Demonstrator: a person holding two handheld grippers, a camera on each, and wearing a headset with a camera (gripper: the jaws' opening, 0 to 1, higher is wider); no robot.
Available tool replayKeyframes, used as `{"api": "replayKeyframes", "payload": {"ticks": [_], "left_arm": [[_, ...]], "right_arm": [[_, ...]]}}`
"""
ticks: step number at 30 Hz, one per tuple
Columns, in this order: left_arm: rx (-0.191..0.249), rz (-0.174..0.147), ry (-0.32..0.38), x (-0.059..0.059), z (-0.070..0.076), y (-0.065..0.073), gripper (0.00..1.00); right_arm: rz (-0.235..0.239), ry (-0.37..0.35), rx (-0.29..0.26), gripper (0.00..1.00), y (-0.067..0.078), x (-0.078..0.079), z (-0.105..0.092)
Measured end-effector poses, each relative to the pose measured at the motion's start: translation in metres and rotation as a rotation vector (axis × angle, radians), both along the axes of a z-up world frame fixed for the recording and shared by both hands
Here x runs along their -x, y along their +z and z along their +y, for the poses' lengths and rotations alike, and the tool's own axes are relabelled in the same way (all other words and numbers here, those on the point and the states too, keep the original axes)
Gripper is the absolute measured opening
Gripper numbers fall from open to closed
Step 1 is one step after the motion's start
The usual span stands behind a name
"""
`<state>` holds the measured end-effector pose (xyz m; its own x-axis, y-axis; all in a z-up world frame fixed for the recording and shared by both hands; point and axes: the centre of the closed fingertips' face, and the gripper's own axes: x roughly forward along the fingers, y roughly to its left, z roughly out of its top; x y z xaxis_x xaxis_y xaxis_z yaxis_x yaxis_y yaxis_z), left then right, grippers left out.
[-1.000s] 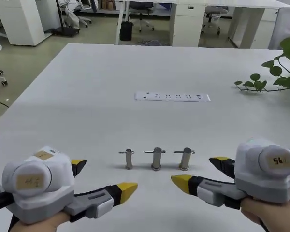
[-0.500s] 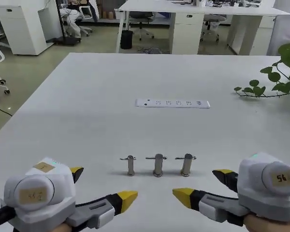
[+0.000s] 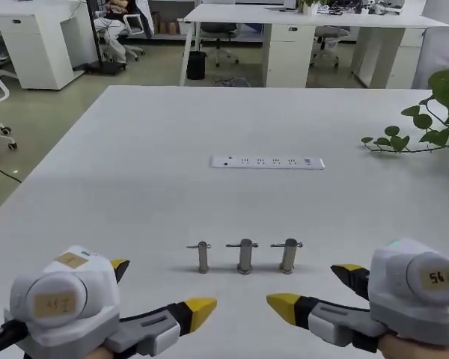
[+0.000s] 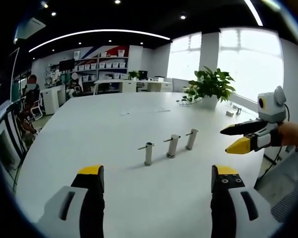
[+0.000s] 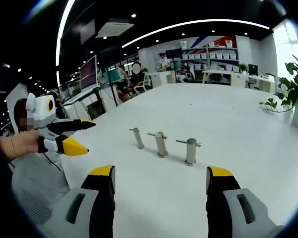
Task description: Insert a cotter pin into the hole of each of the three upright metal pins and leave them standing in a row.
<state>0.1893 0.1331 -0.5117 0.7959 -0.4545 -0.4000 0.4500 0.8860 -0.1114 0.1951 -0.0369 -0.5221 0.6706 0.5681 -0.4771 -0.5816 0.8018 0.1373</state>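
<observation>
Three short metal pins stand upright in a row on the white table: left pin (image 3: pixel 203 256), middle pin (image 3: pixel 245 256), right pin (image 3: pixel 288 255). A thin cotter pin crosses the top of each. The same row appears in the left gripper view (image 4: pixel 170 146) and the right gripper view (image 5: pixel 161 144). My left gripper (image 3: pixel 159 291) is open at the near left, well short of the row, holding nothing. My right gripper (image 3: pixel 316 287) is open at the near right, also apart from the pins and empty.
A white power strip (image 3: pixel 267 162) lies flat in the middle of the table beyond the pins. A leafy plant (image 3: pixel 431 112) reaches in at the far right edge. Desks and office chairs stand past the table's far end.
The head camera has tilted, so the whole scene sits lower in the picture. Both grippers stay open on either side of the row; the pins have not moved.
</observation>
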Motion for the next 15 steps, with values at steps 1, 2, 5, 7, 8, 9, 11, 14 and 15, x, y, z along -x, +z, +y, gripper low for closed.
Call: {"api": "replayKeyframes", "payload": {"ticks": [1, 2, 5, 7, 8, 9, 11, 14, 15], "left_arm": [[-0.002, 0.001, -0.001, 0.0002, -0.0001, -0.0002, 0.89], [-0.003, 0.000, -0.004, 0.0009, -0.0007, 0.0001, 0.89], [-0.008, -0.004, -0.010, 0.0010, -0.0014, 0.0004, 0.90], [-0.016, -0.008, -0.012, 0.0008, -0.0018, 0.0004, 0.91], [-0.018, -0.008, -0.013, 0.0007, -0.0019, 0.0003, 0.91], [-0.017, -0.010, -0.016, 0.0007, -0.0026, 0.0007, 0.91], [-0.018, -0.010, -0.016, 0.0010, -0.0033, 0.0010, 0.92], [-0.018, -0.013, -0.013, 0.0009, -0.0030, 0.0019, 0.93], [-0.018, -0.014, -0.013, 0.0009, -0.0028, 0.0020, 0.93]], "right_arm": [[0.001, 0.000, -0.002, 0.72, -0.0003, -0.0002, -0.0001], [0.002, 0.001, -0.004, 0.72, -0.0003, 0.0002, 0.0002], [-0.001, 0.001, -0.003, 0.72, 0.0005, 0.0004, 0.0004], [-0.002, 0.000, -0.007, 0.73, 0.0013, 0.0005, 0.0006], [-0.003, 0.000, -0.007, 0.73, 0.0015, 0.0007, 0.0006], [-0.005, 0.002, -0.003, 0.73, 0.0015, 0.0005, 0.0003], [-0.009, 0.008, 0.008, 0.73, 0.0012, 0.0008, 0.0002], [-0.019, 0.014, 0.043, 0.73, -0.0006, 0.0010, -0.0006], [-0.017, 0.014, 0.047, 0.73, -0.0013, 0.0009, -0.0006]]}}
